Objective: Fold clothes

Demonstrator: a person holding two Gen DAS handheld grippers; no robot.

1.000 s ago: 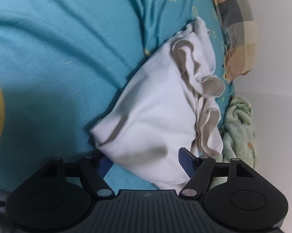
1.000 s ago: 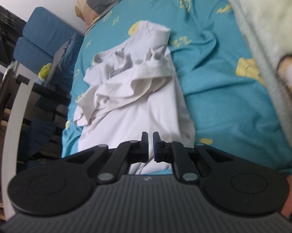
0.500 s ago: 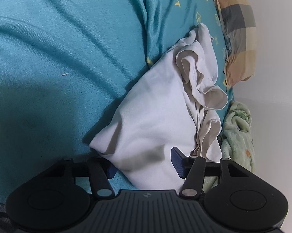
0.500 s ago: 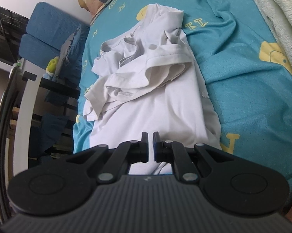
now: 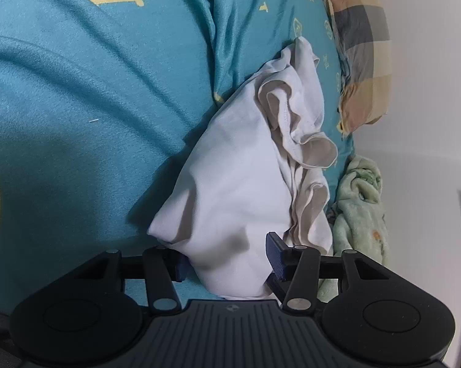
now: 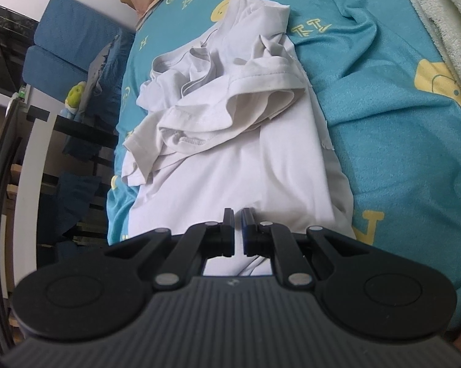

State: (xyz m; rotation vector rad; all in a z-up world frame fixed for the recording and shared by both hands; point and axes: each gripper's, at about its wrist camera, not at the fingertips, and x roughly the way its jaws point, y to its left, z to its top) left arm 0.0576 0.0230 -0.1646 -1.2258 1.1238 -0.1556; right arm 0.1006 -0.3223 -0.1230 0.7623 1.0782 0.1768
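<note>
A white T-shirt [image 5: 236, 184] lies crumpled on a teal bedsheet [image 5: 92, 107], its lower body smooth and its sleeves bunched at the far end. My left gripper [image 5: 227, 260] is open with its fingers on either side of the shirt's near corner, which bulges up between them. In the right wrist view the same shirt [image 6: 230, 153] lies lengthwise ahead. My right gripper [image 6: 237, 230] is shut at the shirt's near hem; whether cloth is pinched between the pads is hidden.
A plaid pillow [image 5: 359, 61] lies at the bed's far end and a green fleece blanket [image 5: 359, 202] beside the shirt by the white wall. A cream fleece blanket [image 6: 439, 15] lies on the right. Blue cushions [image 6: 68, 49] and a shelf stand off the bed's edge.
The left gripper's fingers have come closer together around the shirt's corner, which has risen between them. The right gripper stayed shut and moved over the shirt's near hem.
</note>
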